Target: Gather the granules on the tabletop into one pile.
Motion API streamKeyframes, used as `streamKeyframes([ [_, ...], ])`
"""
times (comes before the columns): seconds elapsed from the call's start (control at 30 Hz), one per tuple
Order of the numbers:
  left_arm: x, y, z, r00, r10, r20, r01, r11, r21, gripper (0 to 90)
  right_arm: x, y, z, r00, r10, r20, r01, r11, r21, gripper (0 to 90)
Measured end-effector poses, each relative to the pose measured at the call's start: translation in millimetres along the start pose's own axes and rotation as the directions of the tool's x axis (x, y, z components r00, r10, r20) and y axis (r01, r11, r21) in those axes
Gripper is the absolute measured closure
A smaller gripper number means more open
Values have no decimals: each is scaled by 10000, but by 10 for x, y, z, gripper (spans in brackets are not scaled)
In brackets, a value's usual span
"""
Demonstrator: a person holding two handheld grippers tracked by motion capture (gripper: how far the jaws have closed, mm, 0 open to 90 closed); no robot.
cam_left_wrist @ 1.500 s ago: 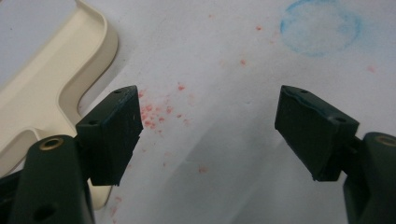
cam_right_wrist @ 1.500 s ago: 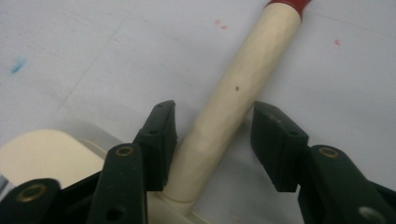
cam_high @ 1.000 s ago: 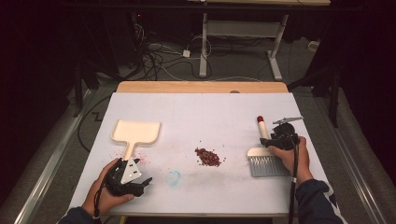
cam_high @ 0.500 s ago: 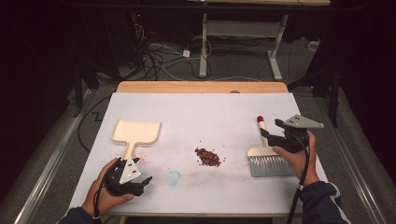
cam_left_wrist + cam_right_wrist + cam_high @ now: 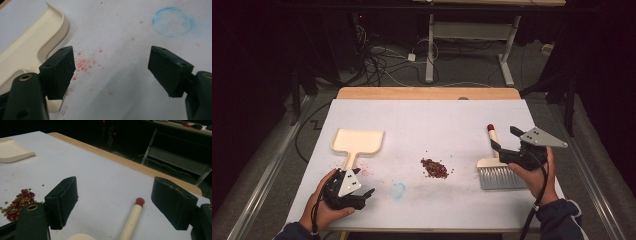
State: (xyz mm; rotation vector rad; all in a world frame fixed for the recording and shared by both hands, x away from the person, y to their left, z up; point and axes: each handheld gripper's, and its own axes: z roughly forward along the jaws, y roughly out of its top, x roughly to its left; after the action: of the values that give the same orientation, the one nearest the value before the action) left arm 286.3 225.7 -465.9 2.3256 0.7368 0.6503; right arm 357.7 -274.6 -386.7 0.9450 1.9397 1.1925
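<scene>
High view from above, forward-down; gripper views close and low, sharing perhaps the dustpan (image 5: 358, 141)

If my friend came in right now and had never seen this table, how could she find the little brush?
Start at the white table and go to its right side, near the right gripper. The brush lies flat there, right of the pile of beans. It alone has grey bristles and a cream handle with a red tip; the cream dustpan lies far left.
</scene>
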Motion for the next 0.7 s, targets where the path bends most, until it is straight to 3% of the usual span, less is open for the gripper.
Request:
streamKeyframes([
  [0.37, -6, 8, -5, 10000, -17, -19, 17, 10000, -44, 204, 96, -46, -202, 9993, -353, 117, 356, 9988, -324, 211],
  [0.57, -5, 14, -4, 10000, -23, -8, 23, 9999, -100, 203, 192, -101, -279, 9959, -887, -192, 875, 9946, -561, 203],
  [0.7, -9, 19, -5, 10000, 1, -18, -1, 10000, -95, 203, 287, -121, -291, 9949, -933, -395, 911, 9944, -545, 203],
])
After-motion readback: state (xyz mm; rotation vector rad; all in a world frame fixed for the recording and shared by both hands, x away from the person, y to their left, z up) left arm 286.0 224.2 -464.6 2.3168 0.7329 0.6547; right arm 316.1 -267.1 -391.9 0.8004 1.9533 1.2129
